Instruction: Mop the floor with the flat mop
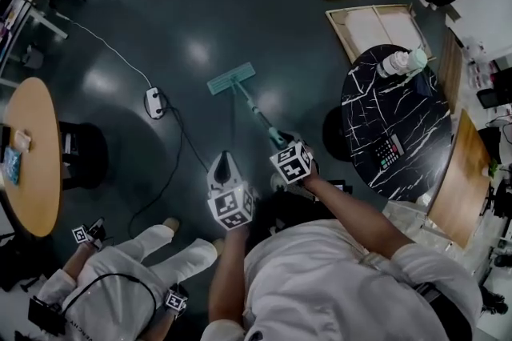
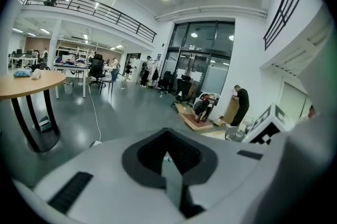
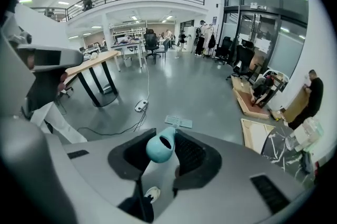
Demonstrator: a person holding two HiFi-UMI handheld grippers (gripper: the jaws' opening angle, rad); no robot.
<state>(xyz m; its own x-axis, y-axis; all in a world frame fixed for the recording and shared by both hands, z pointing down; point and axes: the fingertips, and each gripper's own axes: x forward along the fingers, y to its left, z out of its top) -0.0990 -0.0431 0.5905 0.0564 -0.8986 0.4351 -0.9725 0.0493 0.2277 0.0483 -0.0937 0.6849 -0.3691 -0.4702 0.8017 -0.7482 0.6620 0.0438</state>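
The flat mop lies out in front of me, its teal head (image 1: 232,78) flat on the dark grey floor and its handle (image 1: 254,112) slanting back to my right gripper (image 1: 282,142). That gripper is shut on the handle's teal end (image 3: 159,147), and beyond it the mop head (image 3: 179,122) shows on the floor. My left gripper (image 1: 225,163) hangs just left of the handle, apart from it, pointing forward. Its jaws are shut with nothing between them (image 2: 168,157).
A black marble round table (image 1: 400,147) stands close on the right, a wooden round table (image 1: 36,163) on the left. A white power strip (image 1: 154,102) with its cable lies left of the mop head. A person in white (image 1: 120,275) crouches at my lower left. Wooden frames (image 1: 376,27) lie ahead.
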